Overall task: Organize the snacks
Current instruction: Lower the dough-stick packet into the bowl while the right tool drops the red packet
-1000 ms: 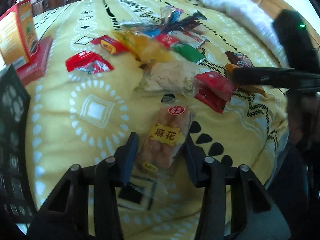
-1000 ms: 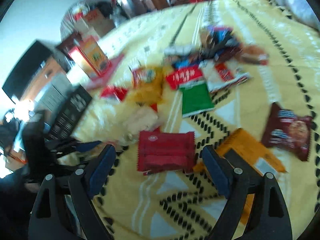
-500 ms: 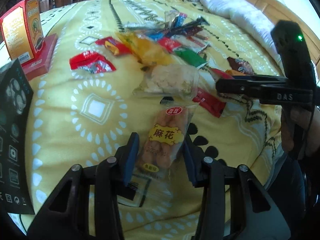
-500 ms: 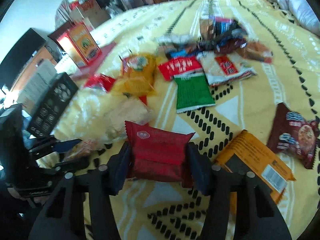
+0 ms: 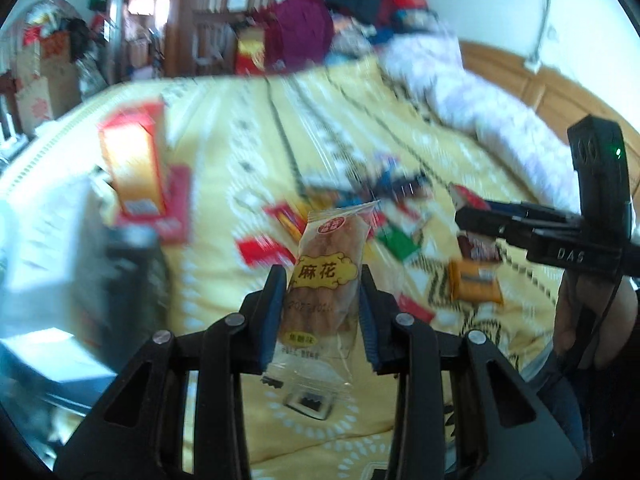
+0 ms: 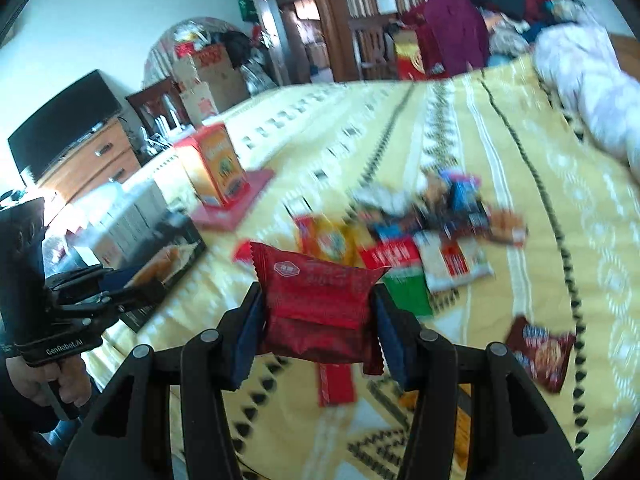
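two grippers, one packet each: left gripper closing its jaws on a clear twist-snack packet, right gripper clamping a red packet, both above the yellow bedspread; loose snacks mid-bed, one orange box near its left edge.

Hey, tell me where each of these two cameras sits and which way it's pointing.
Left wrist: behind the left gripper, looking along its closing fingers at the twist packet pinched there, bed beyond; a hand shows at right.
Right wrist: behind the right gripper, looking along its fingers at the red packet clamped between them; a hand shows at left.
Shared: bed, orange box, green packet, each other's gripper.
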A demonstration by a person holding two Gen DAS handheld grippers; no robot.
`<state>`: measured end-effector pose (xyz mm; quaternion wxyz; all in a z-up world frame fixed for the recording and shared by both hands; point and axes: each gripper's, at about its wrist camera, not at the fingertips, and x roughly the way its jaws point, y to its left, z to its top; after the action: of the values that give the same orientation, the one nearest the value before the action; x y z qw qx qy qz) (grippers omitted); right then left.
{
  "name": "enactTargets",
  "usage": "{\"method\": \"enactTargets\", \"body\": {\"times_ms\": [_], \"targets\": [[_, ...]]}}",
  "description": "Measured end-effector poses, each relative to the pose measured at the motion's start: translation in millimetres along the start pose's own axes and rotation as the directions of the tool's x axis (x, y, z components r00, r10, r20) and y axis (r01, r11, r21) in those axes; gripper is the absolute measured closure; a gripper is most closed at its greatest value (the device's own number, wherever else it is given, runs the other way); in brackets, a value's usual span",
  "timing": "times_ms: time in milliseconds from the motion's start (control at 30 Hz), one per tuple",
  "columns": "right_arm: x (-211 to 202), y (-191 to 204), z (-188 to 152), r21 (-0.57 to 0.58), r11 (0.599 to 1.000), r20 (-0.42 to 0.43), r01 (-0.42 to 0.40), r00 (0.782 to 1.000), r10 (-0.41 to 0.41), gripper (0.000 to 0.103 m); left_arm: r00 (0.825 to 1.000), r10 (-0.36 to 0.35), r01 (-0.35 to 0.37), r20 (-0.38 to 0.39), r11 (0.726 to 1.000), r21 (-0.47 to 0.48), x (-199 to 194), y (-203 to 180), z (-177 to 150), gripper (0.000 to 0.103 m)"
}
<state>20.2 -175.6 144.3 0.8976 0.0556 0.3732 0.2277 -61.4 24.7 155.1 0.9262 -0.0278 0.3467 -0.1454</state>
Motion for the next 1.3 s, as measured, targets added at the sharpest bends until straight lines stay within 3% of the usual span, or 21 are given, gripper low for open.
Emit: {"method": "enactTargets", "body": {"times_ms": [167,333,533,633,733,867,1067,1300], "targets": [[-7,52,46,-0.086,0.994,0.068,-0.068,0.995,0.073,0.046,0.989,0.104,-0.100,0.102,0.994,-0.041,-50,37,23,0.068],[2,135,94,-0.209,0.960,0.095,-0.184,0.974,0.207,0.046,0.949,0.279,-0.256,0.148,0.954,-0.154,-101,108,29,0.068],[32,255,133,-0.331,0.871,0.024,-0.364,0.919,0.393,0.046,0.866,0.484,-0.429,0.124,0.847,-0.313,-159,197,12,0.068],[50,308,137,-0.351,0.826,-0.043,-0.441,0.889,0.456,0.046,0.840,0.536,-0.464,0.080,0.787,-0.407,-179,229,-7,0.068],[67,350,134,-0.346,0.790,-0.105,-0.506,0.858,0.503,0.046,0.832,0.554,-0.475,0.029,0.740,-0.476,-186,250,-31,0.068],[90,402,128,-0.344,0.755,-0.176,-0.558,0.828,0.532,0.046,0.832,0.555,-0.483,-0.015,0.710,-0.513,-185,265,-49,0.068],[113,437,121,-0.346,0.738,-0.231,-0.580,0.814,0.532,0.046,0.829,0.559,-0.486,-0.028,0.694,-0.531,-189,278,-52,0.068],[120,443,115,-0.345,0.743,-0.249,-0.574,0.819,0.517,0.043,0.831,0.554,-0.488,-0.046,0.688,-0.537,-196,283,-59,0.067]]}}
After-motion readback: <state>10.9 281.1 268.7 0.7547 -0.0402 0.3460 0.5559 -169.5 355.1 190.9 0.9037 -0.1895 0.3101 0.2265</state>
